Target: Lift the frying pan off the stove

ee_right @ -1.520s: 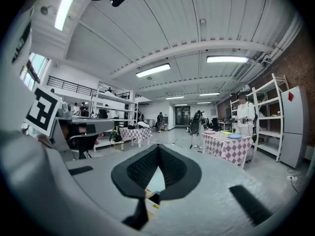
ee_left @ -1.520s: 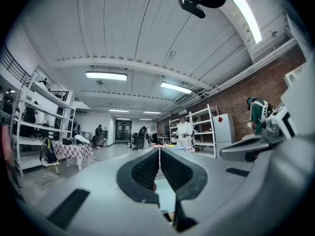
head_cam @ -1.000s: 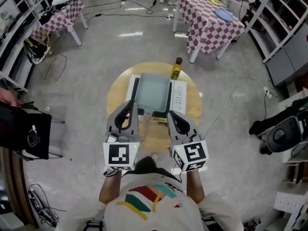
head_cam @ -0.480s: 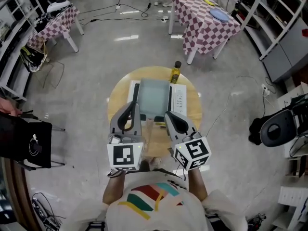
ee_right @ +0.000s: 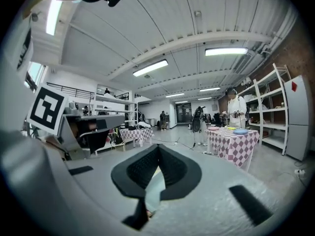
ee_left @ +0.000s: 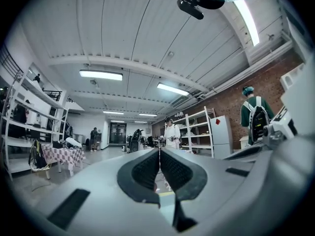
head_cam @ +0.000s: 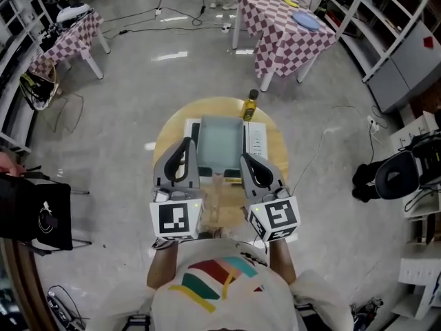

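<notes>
A square grey frying pan point(head_cam: 220, 138) sits on a white stove point(head_cam: 256, 141) on a round wooden table point(head_cam: 167, 133). Its pale handle point(head_cam: 219, 183) points toward me, between the two grippers. In the head view my left gripper point(head_cam: 186, 144) hovers over the stove's near left corner and my right gripper point(head_cam: 244, 159) over its near right corner. Neither touches the pan. Both are tilted upward: the left gripper point(ee_left: 159, 154) and the right gripper point(ee_right: 158, 149) have their pads pressed together, nothing between them, and face the room and ceiling.
A yellow oil bottle point(head_cam: 251, 104) stands at the table's far edge behind the stove. Checkered tables point(head_cam: 284, 27) point(head_cam: 63, 34) stand farther back, and a black chair point(head_cam: 36, 214) is at the left. Cables lie on the floor. People point(ee_left: 172, 134) stand near shelves.
The head view has drifted a little, so the room has shifted in the picture. Both grippers stay shut in about the same place over the table's near side.
</notes>
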The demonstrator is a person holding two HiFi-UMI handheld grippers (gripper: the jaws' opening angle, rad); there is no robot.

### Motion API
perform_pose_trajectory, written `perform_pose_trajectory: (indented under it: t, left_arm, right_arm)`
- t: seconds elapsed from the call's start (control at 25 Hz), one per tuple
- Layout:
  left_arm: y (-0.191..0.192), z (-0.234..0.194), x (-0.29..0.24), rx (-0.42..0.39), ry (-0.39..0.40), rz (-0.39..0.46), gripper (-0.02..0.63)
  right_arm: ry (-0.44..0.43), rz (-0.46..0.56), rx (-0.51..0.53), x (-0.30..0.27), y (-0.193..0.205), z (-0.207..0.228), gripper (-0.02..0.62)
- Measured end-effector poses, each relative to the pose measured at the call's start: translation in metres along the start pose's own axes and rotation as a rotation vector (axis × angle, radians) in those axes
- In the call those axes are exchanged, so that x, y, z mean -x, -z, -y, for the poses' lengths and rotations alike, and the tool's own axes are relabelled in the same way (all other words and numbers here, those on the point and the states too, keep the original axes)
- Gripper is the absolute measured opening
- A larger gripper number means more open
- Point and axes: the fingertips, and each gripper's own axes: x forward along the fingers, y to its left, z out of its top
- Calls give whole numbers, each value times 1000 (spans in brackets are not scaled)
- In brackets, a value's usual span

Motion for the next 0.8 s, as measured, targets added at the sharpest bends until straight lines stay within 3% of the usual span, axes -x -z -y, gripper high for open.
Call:
perform_pose_trajectory:
  t: [0.28, 0.44, 0.52, 0.56, 0.6, 0.8]
  left_arm:
    - [0, -11, 3, 8, 13, -4, 7]
    - [3, -13, 4, 17, 18, -9, 6]
    - [5, -11, 3, 12, 27, -13, 8]
    - [6, -10, 4, 7, 33, -16, 8]
    - [6, -9, 4, 1, 39, -19, 8]
    - [4, -4, 7, -30, 56, -11, 8]
  right_arm:
    - [13, 31, -22, -9, -8, -7, -2]
    - [-30, 49, -66, -11, -10, -7, -2]
    - [-95, 47, -98, -13, -11, -10, 2]
    - [-136, 40, -124, -14, -11, -13, 94]
    - [-173, 35, -158, -15, -10, -15, 129]
    - [-352, -10, -427, -10, 0, -21, 179]
